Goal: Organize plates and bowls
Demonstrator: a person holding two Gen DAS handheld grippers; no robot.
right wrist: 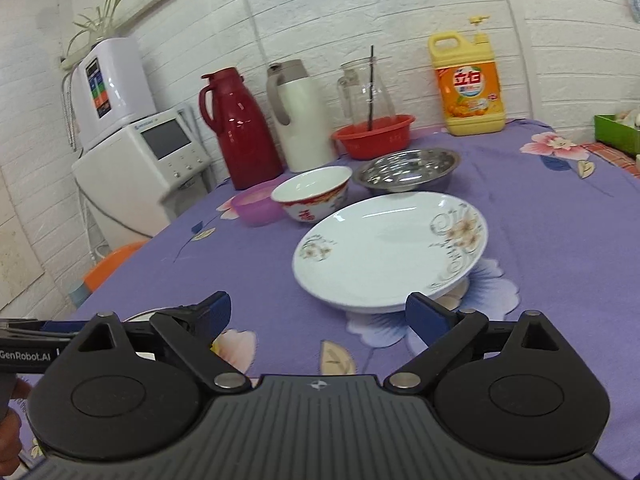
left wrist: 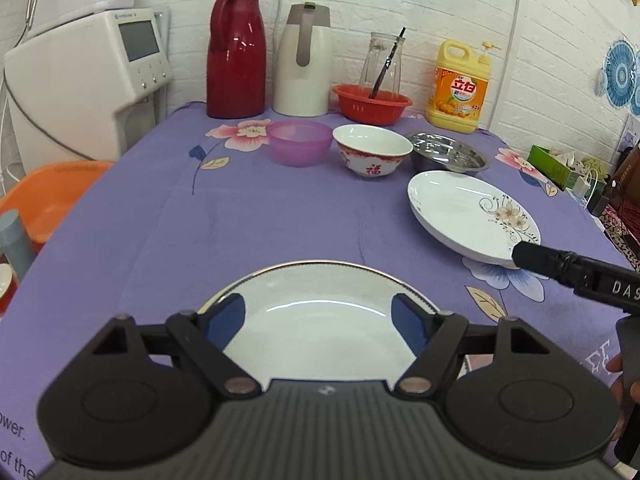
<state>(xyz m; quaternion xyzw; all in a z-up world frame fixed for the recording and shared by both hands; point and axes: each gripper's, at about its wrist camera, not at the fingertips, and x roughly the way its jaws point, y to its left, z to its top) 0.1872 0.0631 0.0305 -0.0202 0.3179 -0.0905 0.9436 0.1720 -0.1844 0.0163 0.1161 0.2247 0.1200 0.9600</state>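
Note:
A white plate with a dark rim (left wrist: 320, 320) lies on the purple cloth right under my left gripper (left wrist: 320, 320), whose blue-padded fingers are spread wide over it. A white flowered plate (left wrist: 472, 216) lies further right; in the right wrist view this flowered plate (right wrist: 388, 248) is just ahead of my right gripper (right wrist: 320, 316), which is open and empty. Its right fingertip (right wrist: 424, 312) is near the plate's front edge. Behind stand a purple bowl (left wrist: 298, 142), a red-patterned white bowl (left wrist: 372, 150) and a steel bowl (left wrist: 448, 152).
Along the back wall stand a red thermos (left wrist: 236, 52), a white thermos (left wrist: 304, 64), a red basket (left wrist: 372, 102) in front of a glass jug, and a yellow detergent bottle (left wrist: 460, 88). A white appliance (left wrist: 88, 76) and an orange chair (left wrist: 44, 200) are left of the table.

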